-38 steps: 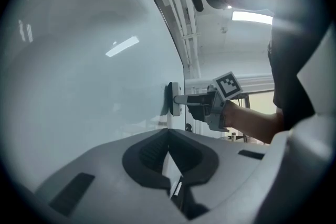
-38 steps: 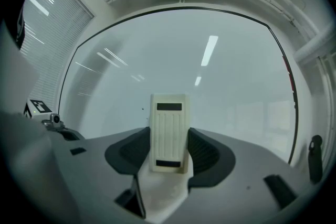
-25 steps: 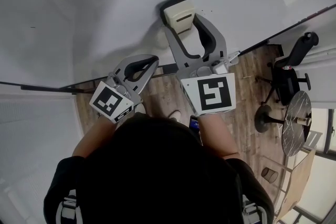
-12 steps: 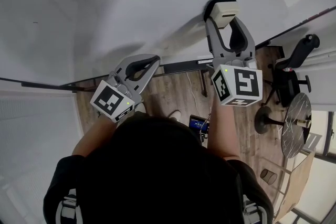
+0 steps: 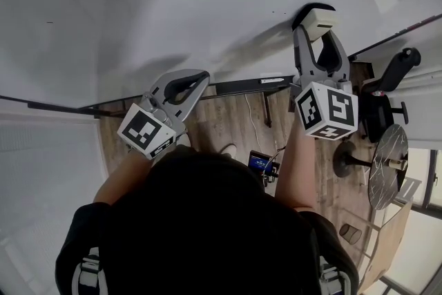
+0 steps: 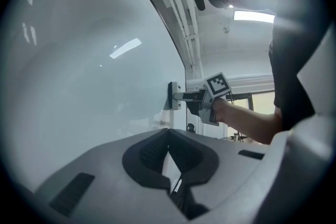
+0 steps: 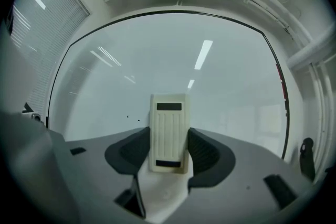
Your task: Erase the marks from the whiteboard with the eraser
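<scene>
The whiteboard (image 5: pixel 173 3) fills the upper part of the head view and looks almost clean; a few tiny dark specks (image 7: pixel 127 117) show left of the eraser. My right gripper (image 5: pixel 318 30) is shut on the cream eraser (image 5: pixel 319 18) and presses it flat against the board near its right edge. In the right gripper view the eraser (image 7: pixel 169 131) stands upright between the jaws of the right gripper (image 7: pixel 169 140). My left gripper (image 5: pixel 197 79) hangs lower left, near the board's bottom edge, shut with nothing in it. From the left gripper (image 6: pixel 168 131) the eraser (image 6: pixel 173 96) is seen edge-on against the board.
A dark ledge (image 5: pixel 238 87) runs along the board's bottom edge with a small marker (image 5: pixel 273 80) on it. Below lies wooden floor with a small device (image 5: pixel 261 162) and cables. An office chair (image 5: pixel 387 86) and a round table (image 5: pixel 387 162) stand at the right. Window blinds (image 7: pixel 42 23) are on the left.
My right gripper has carried the eraser along the board from the middle to the right and slightly up. The left gripper has stayed where it was.
</scene>
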### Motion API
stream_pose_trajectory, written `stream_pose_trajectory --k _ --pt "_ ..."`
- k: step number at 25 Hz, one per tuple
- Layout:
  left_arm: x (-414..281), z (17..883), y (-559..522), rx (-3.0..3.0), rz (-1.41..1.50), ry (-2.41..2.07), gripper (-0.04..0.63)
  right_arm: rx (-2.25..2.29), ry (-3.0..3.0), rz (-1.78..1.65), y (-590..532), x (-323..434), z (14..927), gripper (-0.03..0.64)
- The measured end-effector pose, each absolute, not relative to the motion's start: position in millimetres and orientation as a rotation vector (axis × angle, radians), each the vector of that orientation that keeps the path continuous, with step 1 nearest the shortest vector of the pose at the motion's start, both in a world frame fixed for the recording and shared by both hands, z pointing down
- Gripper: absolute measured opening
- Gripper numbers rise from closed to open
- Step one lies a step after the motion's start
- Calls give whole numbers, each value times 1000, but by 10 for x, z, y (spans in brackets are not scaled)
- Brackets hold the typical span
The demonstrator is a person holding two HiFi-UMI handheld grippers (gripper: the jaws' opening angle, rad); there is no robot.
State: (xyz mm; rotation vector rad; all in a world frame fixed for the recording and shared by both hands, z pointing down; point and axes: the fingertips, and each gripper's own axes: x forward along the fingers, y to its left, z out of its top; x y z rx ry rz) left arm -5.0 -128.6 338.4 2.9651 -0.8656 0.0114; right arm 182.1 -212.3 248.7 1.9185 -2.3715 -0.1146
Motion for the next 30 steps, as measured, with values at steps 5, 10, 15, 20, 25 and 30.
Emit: stream_pose_trajectory --k 5,10,15,20,25,30 --pt "-13 3382 -1280 2969 10 -857 6 1747 -2484 -231 -1941 1191 2339 226" --pt "5 3350 -1210 2970 8 -861 6 1571 -2504 -432 -1867 460 2218 225" --pt "20 3365 -1235 2970 8 -876 6 1608 -2504 -405 -1971 681 2236 227" --pt "11 3353 -1252 2970 7 -888 6 1735 -2445 -352 -2048 1142 2290 227" --pt "-13 3378 -1236 2965 16 -892 6 1906 -2340 -256 -2134 1776 2434 227" --pt "-8 3393 -1242 2963 20 -884 6 1979 -2305 -194 -2178 2068 2503 227"
